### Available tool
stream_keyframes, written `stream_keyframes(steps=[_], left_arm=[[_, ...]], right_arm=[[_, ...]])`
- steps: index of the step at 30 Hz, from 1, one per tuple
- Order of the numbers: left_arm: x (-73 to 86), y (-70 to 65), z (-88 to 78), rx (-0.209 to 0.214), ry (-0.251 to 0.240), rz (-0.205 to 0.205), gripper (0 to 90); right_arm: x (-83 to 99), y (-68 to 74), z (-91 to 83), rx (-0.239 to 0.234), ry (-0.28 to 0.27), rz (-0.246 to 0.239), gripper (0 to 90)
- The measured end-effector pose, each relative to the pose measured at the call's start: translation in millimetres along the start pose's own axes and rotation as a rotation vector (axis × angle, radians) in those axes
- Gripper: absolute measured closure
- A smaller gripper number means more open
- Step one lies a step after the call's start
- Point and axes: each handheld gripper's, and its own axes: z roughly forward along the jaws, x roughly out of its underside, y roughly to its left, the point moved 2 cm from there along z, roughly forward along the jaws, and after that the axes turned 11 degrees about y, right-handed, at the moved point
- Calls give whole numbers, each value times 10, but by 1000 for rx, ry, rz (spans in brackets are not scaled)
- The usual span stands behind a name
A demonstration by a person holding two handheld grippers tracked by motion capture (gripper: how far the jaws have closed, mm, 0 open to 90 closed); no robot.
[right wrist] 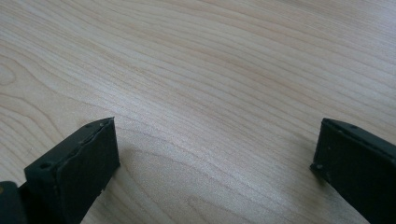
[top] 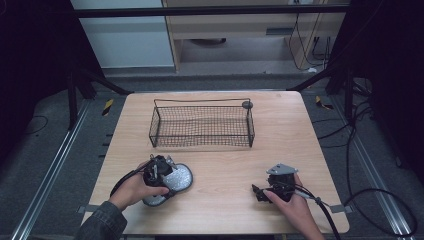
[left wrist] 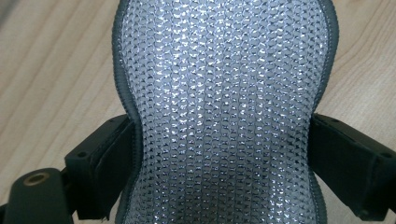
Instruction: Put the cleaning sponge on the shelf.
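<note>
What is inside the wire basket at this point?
Nothing visible: through the wire basket mesh, bare wooden table shows. The silver scrubbing pad lies outside it, between the left tongs.

The left tongs [top: 161,176] hide the silver mesh pad's [top: 180,177] near half.

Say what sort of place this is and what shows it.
Probably a lab recording station: a wooden table ringed by black curtains, floor rails and loose cables, with hand-held grippers, left and right.
</note>
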Motion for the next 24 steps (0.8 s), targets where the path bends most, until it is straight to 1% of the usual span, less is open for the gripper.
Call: stream_keyframes(steps=[2, 3, 5, 6, 7, 8, 14, 15, 16, 18, 19, 20, 24], left_arm=[[3, 13, -56, -15, -11, 1, 102], [3, 13, -56, -15, -11, 1, 102], [-1, 20, -135, -30, -29, 11, 103], [-1, 20, -135, -30, -29, 11, 103], [-7, 19, -198, -51, -34, 21, 102], [-11, 20, -221, -61, -39, 36, 103], [-20, 16, -300, -81, -62, 56, 102], [-22, 20, -320, -88, -65, 65, 102], [-23, 22, -342, -108, -71, 71, 102], [-29, 21, -370, -122, -79, 84, 102], [-34, 20, -383, -125, -81, 88, 102], [-42, 22, -403, -138, -81, 91, 102], [-87, 50, -502, -173, -103, 99, 102]], right_arm=[[0, 0, 0, 0, 0, 0, 4], [0, 0, 0, 0, 0, 0, 4], [0, -1, 0, 1, 0, -1, 4], [0, -1, 0, 1, 0, -1, 4], [0, -1, 0, 1, 0, -1, 4], [0, 0, 0, 1, 0, -1, 4], [0, 1, 0, 0, 0, 0, 4], [0, 0, 0, 1, 0, -1, 4], [0, 0, 0, 0, 0, 0, 4], [0, 0, 0, 1, 0, -1, 4], [0, 0, 0, 0, 0, 0, 4], [0, -1, 0, 1, 0, -1, 4], [0, -1, 1, 1, 0, -1, 4]])
